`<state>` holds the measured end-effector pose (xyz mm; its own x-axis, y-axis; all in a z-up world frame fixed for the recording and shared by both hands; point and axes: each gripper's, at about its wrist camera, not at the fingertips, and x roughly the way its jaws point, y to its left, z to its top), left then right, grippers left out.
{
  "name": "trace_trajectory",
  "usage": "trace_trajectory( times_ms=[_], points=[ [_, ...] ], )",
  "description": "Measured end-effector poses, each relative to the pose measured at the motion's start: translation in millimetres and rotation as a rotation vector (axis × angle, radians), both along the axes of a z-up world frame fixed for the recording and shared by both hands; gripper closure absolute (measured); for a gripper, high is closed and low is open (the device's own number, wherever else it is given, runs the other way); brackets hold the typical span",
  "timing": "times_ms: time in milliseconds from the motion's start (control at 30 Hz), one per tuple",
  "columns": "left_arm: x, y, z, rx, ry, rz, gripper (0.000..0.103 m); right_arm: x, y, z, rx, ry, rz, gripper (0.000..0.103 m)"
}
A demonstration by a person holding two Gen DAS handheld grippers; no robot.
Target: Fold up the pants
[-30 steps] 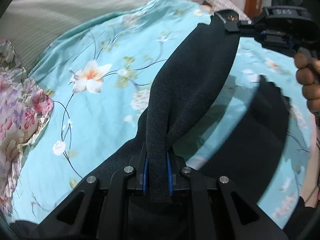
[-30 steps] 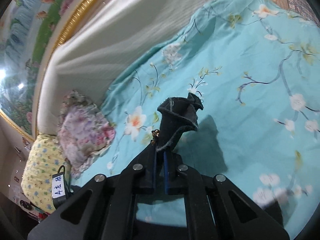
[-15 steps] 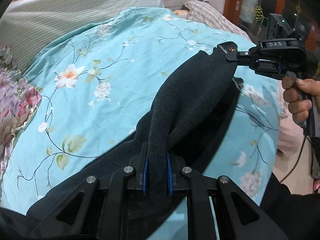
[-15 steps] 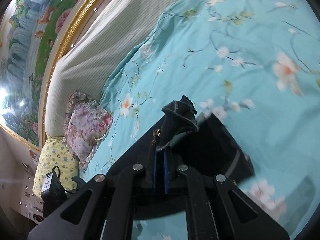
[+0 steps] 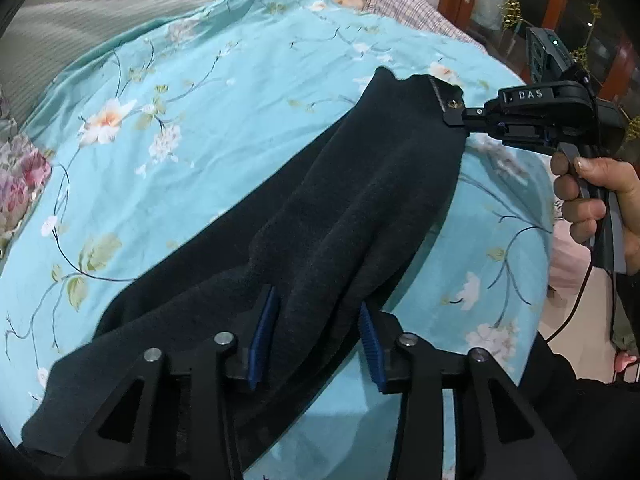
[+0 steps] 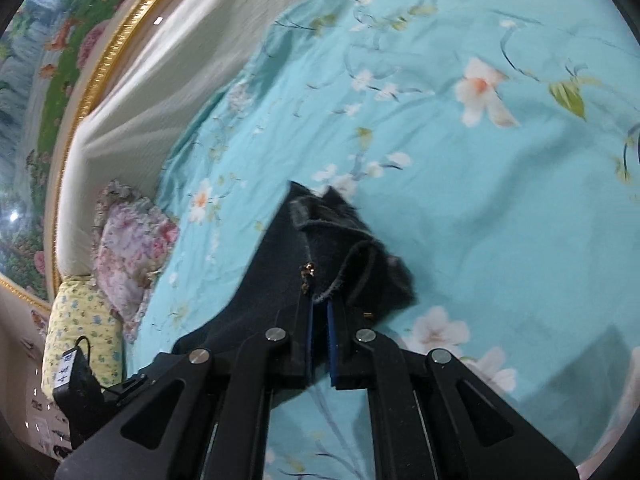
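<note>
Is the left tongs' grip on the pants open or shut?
Open. The left tongs have just been opening: the blue pads stand apart, with the pants lying loosely between them.

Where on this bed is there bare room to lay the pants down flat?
The turquoise floral bedspread lies bare between the dark fleece pants and the striped cream headboard. The pink flowered pillow crowds one edge, and a plaid cloth the far end.

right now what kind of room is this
Most likely a bedroom: the black pants are spread over a bed with a turquoise floral bedsheet, floral pillows sit piled at one end, and a padded white headboard stands behind them.
</note>
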<state>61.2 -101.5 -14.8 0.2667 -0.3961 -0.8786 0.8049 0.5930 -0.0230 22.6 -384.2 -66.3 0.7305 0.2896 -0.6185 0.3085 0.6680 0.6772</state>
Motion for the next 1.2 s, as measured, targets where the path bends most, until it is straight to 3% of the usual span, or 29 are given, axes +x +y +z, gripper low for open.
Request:
trace_trajectory(
  times_ms=[167,300,367,500,867,1067,1200],
  points=[
    [-6,8,-1,-0.007,-0.012,0.050,0.048,-5,8,2,-0.074,0.008,0.013,0.092],
    [-12,27,7,-0.053,-0.013,0.123,0.032,-20,5,19,-0.138,-0.008,-0.028,0.078],
    [-15,40,10,-0.085,-0.003,0.172,0.032,-29,5,27,-0.173,-0.028,-0.056,0.070],
    [-22,75,12,-0.156,0.037,0.288,0.032,-43,16,49,-0.229,-0.106,-0.035,0.069],
    [-33,190,14,-0.305,0.127,0.658,0.031,-21,133,55,-0.259,-0.203,0.376,0.069],
    [-42,261,7,-0.398,0.189,0.880,0.031,-18,207,49,-0.338,-0.247,0.604,0.069],
    [-43,301,7,-0.451,0.184,1.016,0.031,-23,249,42,-0.460,-0.280,0.723,0.053]
  ],
)
